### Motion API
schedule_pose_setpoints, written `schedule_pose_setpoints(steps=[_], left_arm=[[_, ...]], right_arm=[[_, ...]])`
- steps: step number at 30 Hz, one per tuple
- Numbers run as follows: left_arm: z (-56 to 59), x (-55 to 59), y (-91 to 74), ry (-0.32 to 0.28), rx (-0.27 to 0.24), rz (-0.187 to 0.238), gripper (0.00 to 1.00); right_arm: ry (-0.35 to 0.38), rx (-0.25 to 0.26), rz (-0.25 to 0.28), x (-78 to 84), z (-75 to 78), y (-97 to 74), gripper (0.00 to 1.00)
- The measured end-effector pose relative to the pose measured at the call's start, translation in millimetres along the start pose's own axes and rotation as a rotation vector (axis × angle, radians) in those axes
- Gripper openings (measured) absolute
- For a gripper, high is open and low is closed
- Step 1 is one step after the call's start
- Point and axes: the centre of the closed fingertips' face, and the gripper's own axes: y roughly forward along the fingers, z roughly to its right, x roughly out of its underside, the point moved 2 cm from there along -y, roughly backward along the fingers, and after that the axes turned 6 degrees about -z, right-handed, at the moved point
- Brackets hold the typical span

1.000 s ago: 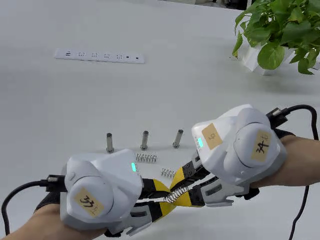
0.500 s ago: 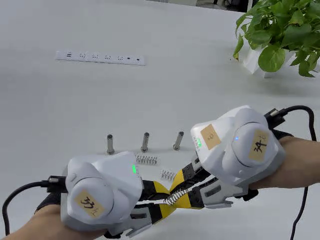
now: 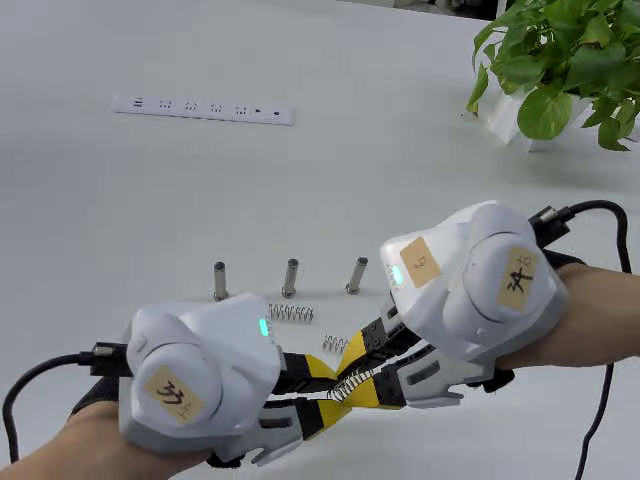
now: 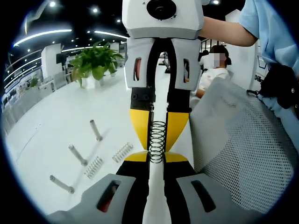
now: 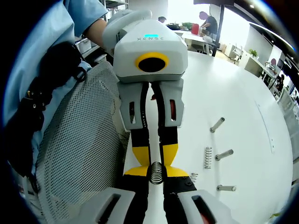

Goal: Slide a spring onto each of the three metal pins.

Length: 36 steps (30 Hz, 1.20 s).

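A small steel spring (image 3: 347,384) hangs just above the white table between both grippers' yellow-tipped jaws. My left gripper (image 3: 332,393) comes from the lower left, my right gripper (image 3: 358,375) from the right, and their tips meet nose to nose. In the left gripper view the spring (image 4: 157,137) runs lengthwise, its near end in my left gripper (image 4: 156,157). The right gripper view shows the spring (image 5: 156,172) end-on in my right gripper (image 5: 156,183). Both look shut on it. Three bare metal pins (image 3: 220,281) (image 3: 290,278) (image 3: 356,275) stand upright in a row behind.
Two loose springs (image 3: 291,313) (image 3: 336,344) lie on the table between the pins and the grippers. A white power strip (image 3: 203,109) lies far back left. A potted plant (image 3: 555,70) stands at the back right. A mesh chair back (image 4: 233,140) is near the person.
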Motion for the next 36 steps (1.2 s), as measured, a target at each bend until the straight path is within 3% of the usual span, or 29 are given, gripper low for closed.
schedule_pose_setpoints(steps=[12, 22, 36], left_arm=[[-5.1, 1.1, -3.0, -0.038, -0.019, 0.027, 0.09], [-17.9, 14.1, -10.0, -0.091, -0.083, 0.028, 0.31], [-42.2, 37.6, -35.0, -0.208, -0.244, 0.033, 0.67]], right_arm=[[0.004, 0.003, -0.001, 0.0, 3.0, -1.2, 0.07], [0.01, 0.004, -0.012, 4.1, 5.4, 0.9, 0.07], [0.013, -0.001, -0.041, 13.9, 8.2, 2.7, 0.07]])
